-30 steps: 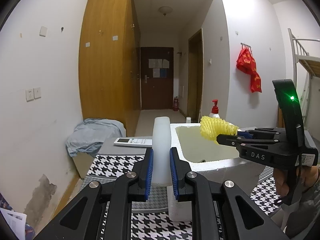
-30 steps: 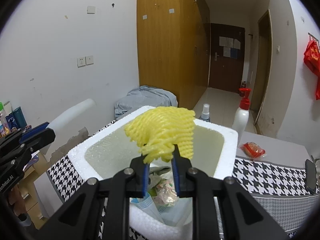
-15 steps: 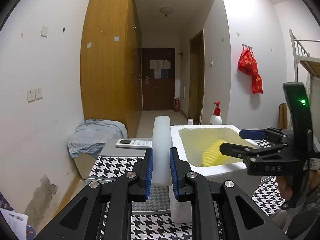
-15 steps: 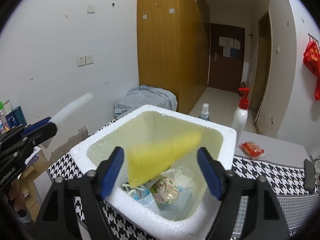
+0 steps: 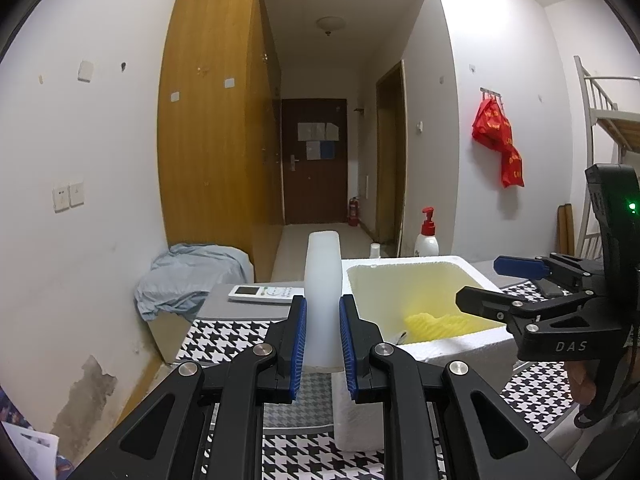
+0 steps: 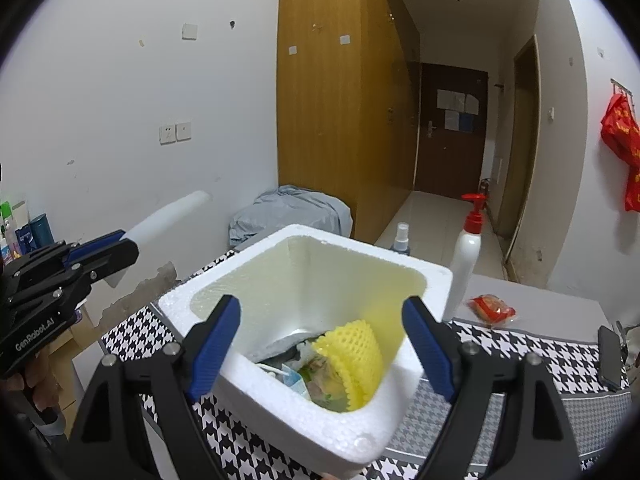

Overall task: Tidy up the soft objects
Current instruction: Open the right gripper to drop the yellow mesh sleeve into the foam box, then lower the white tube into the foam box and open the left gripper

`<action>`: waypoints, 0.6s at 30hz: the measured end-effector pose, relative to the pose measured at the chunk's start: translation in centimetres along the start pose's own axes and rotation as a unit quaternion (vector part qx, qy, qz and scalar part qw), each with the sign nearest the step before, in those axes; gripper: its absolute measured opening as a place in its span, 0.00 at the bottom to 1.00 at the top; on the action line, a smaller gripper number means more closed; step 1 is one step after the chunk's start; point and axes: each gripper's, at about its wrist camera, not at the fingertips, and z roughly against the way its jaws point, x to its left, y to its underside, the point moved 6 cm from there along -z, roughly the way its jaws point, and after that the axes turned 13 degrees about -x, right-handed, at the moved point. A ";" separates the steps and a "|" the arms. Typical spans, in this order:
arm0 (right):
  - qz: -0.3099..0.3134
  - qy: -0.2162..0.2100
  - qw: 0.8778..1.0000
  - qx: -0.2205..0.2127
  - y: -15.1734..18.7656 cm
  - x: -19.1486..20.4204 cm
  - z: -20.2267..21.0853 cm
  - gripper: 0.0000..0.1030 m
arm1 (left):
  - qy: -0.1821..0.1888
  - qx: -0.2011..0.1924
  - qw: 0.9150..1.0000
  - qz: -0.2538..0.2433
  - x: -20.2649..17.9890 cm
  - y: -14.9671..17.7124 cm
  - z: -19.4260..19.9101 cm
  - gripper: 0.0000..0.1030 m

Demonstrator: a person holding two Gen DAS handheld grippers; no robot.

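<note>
A yellow foam net [image 6: 352, 356] lies inside the white styrofoam box [image 6: 304, 412], leaning on its near right wall on top of masks and wrappers. My right gripper [image 6: 322, 308] hovers over the box's near rim with its jaws wide and opening, nothing between the pads. From the left wrist view the net [image 5: 436, 324] shows low in the box [image 5: 452, 346], with the right gripper [image 5: 480, 283] above it. My left gripper [image 5: 323, 308] is shut on an upright white foam strip [image 5: 322, 272], left of the box. In the right wrist view the left gripper [image 6: 128, 245] holds the strip [image 6: 172, 212] tilted.
The box stands on a houndstooth tablecloth [image 6: 520, 344]. Behind it are a red-capped pump bottle [image 6: 466, 256] and a small spray bottle [image 6: 401, 236]. A red packet [image 6: 492, 310] and a phone [image 6: 610, 356] lie to the right. A remote [image 5: 266, 292] lies far left, by a grey cloth [image 5: 192, 272].
My right gripper went from shut on the yellow net to wide open. The net dropped into the box. The left gripper kept still with the white strip.
</note>
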 end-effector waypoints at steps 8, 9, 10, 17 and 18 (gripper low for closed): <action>-0.005 0.019 0.999 -0.027 -0.5 -1.3 1.7 1.00 | 0.011 -0.004 1.000 0.000 -0.5 -0.4 -0.5 0.18; -0.003 0.024 0.999 -0.031 -0.5 -1.4 1.9 1.00 | 0.013 -0.004 1.000 0.000 -0.7 -0.6 -0.6 0.18; -0.003 0.026 0.999 -0.033 -0.5 -1.5 2.1 1.00 | 0.015 -0.005 1.000 -0.001 -0.8 -0.6 -0.7 0.18; -0.010 0.042 0.998 -0.036 -0.3 -3.0 3.0 1.00 | 0.033 -0.005 0.999 -0.008 -2.2 -1.1 -1.4 0.18; -0.011 0.045 0.998 -0.037 -0.3 -3.2 3.1 1.00 | 0.035 -0.005 0.999 -0.008 -2.3 -1.1 -1.5 0.18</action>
